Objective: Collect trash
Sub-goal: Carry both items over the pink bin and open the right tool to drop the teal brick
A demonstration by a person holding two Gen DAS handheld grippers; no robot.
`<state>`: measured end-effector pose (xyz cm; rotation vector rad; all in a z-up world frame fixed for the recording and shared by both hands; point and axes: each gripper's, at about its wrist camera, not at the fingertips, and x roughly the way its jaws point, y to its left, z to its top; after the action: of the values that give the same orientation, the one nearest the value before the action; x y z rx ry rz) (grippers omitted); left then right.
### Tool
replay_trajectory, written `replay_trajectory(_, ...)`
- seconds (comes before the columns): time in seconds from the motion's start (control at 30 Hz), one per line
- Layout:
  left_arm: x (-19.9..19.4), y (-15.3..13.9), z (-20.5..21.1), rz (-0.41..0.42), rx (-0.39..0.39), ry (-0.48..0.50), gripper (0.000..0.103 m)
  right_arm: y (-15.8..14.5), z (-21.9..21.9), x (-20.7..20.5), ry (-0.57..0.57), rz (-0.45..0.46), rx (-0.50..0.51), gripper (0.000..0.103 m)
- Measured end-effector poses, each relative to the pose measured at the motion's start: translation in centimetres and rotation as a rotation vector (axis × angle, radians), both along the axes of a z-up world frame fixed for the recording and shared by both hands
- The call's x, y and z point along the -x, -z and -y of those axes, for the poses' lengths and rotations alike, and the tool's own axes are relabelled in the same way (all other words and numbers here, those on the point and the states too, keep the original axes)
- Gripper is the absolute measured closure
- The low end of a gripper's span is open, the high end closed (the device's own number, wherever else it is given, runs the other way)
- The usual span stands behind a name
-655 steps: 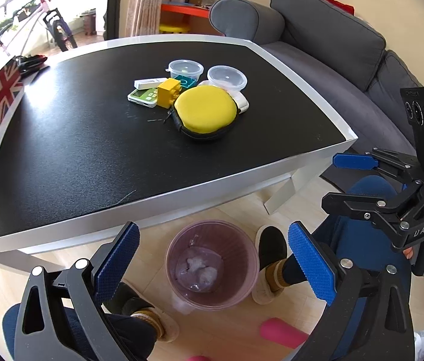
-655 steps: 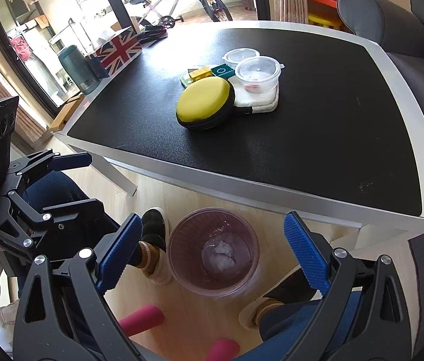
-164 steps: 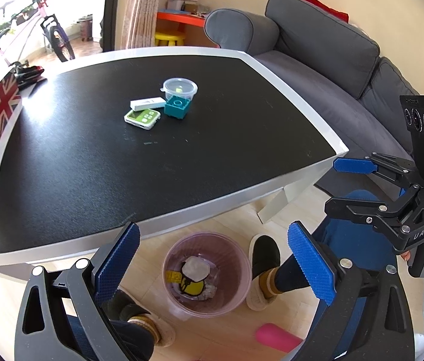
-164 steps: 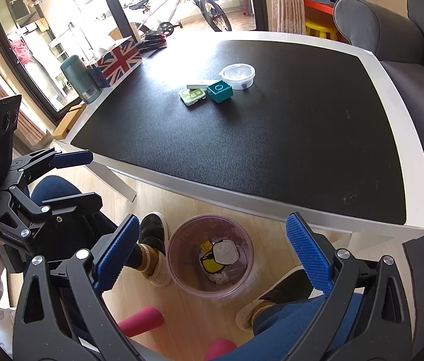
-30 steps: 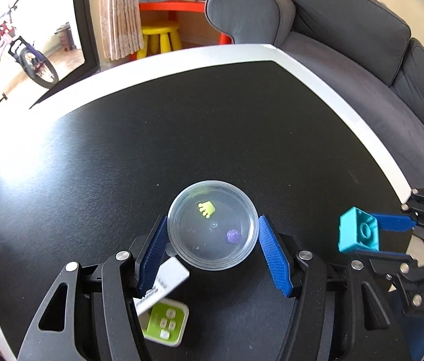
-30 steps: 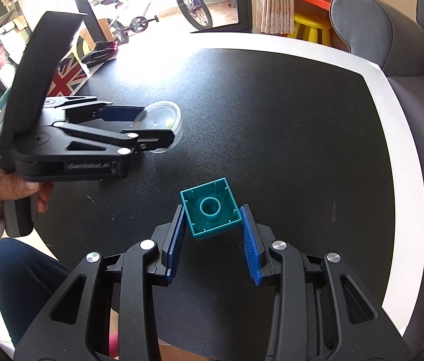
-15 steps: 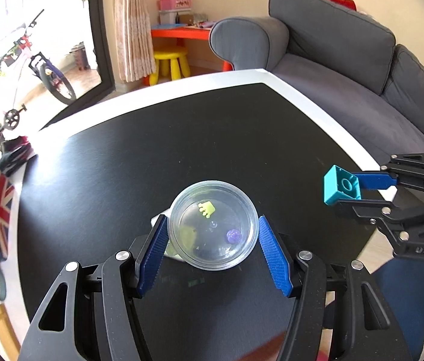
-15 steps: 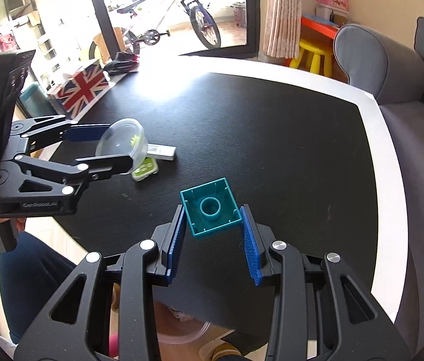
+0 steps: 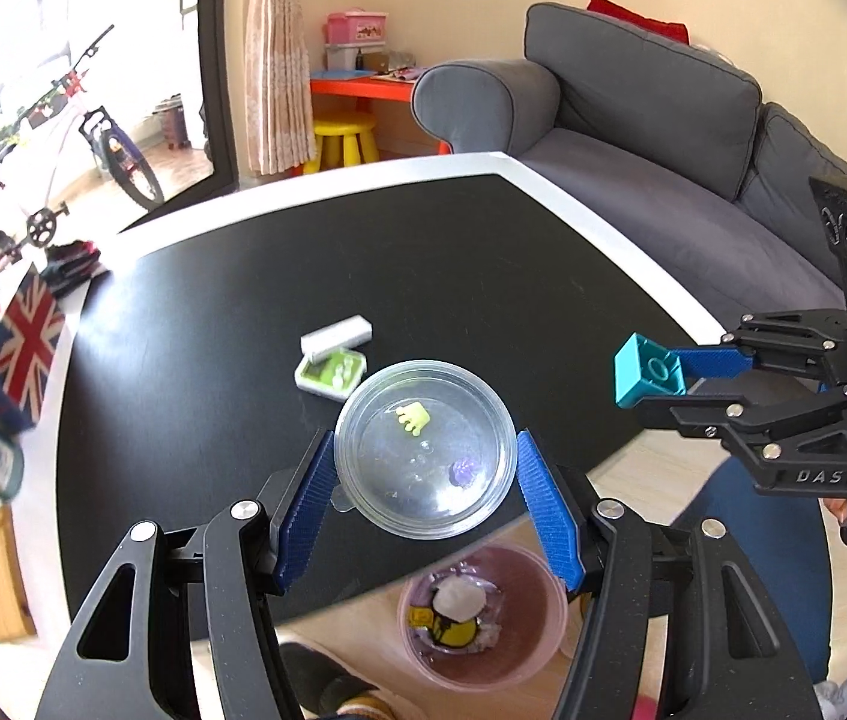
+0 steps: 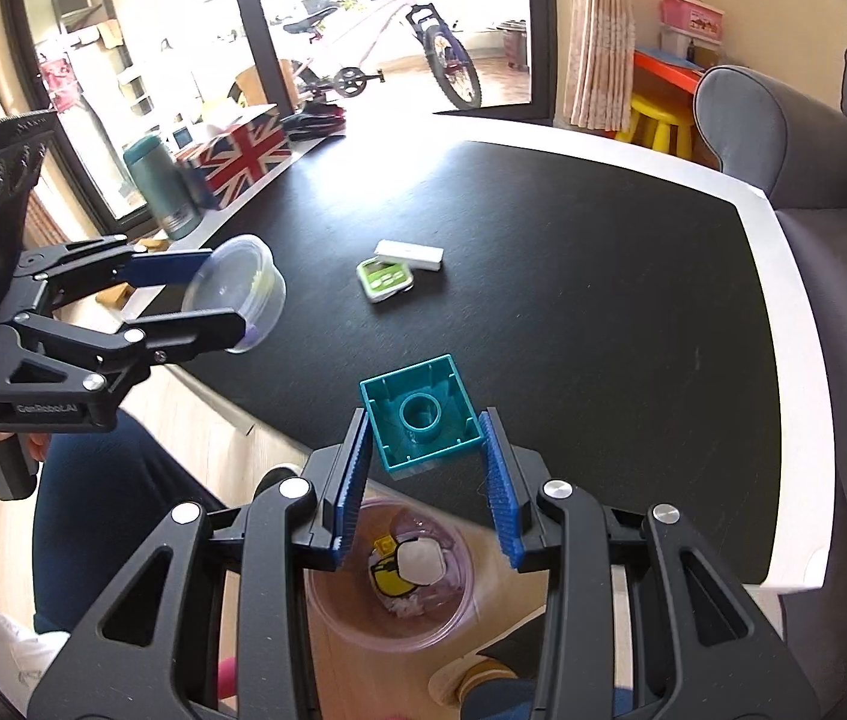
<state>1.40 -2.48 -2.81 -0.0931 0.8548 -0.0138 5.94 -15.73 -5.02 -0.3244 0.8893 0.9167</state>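
Trash bin (image 10: 390,591) sits below; left tool (image 9: 426,483) grips a plastic tub (image 9: 423,456), right tool (image 10: 426,468) a teal block (image 10: 420,420).

Ahead of me: grey sofa (image 9: 651,114) beside black table (image 9: 423,252). Yellow stool (image 9: 344,141) under red desk (image 9: 363,87), pink box (image 9: 357,29) on top. Union Jack box (image 10: 237,159) and teal flask (image 10: 159,186) at table edge. Bicycle (image 10: 387,30) outside glass door.

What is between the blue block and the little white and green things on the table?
Nothing: the right wrist view shows only bare black table between the teal block and the white box with the green case.
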Motion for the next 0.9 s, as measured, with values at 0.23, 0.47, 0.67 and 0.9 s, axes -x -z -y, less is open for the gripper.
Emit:
replay_trajectory(0.23,3.3,2.3,1.1,-0.028,0.04,-0.016,0.043,1.0,1.1,2.9,-0.022,-0.015,-0.001,0.066)
replay_trajectory(0.47,5.8,4.3,1.9,-0.062,0.092,-0.016,0.043,3.7,1.5,5.1,-0.053,-0.08,0.028,0.066)
replay_trajectory(0.67,6.6,5.1,2.0,-0.075,0.12,-0.022,0.043,4.6,1.5,5.7,-0.058,-0.101,0.032,0.066)
replay_trajectory(0.9,6.5,4.8,1.9,-0.068,0.116,-0.019,0.043,4.4,1.3,5.6,-0.052,-0.092,0.024,0.032)
